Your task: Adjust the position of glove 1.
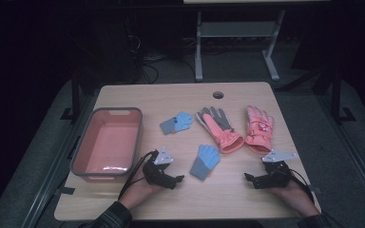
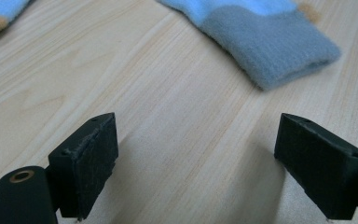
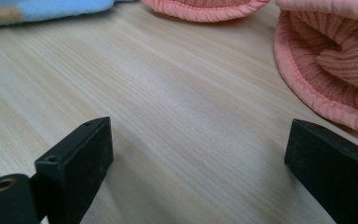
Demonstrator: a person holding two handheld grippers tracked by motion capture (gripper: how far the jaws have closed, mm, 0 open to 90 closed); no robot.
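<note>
Blue knit glove with grey cuff (image 1: pixel 205 161) lies flat, fingers pointing away, cuff toward the person; left gripper (image 1: pixel 177 179) and right gripper (image 1: pixel 248 178) both gape, empty.

The table (image 1: pixel 180 97) is pale wood with a fine straight grain and a matt, smooth finish. The blue glove (image 2: pixel 261 37) at the upper right of the left gripper view is soft fuzzy fleece with a grey knitted cuff. The pink glove (image 3: pixel 326 56) at the upper right of the right gripper view has a ribbed knit lining and a smooth stitched hem. The bin (image 1: pixel 105 142) at left looks like smooth plastic, faintly glossy.
</note>
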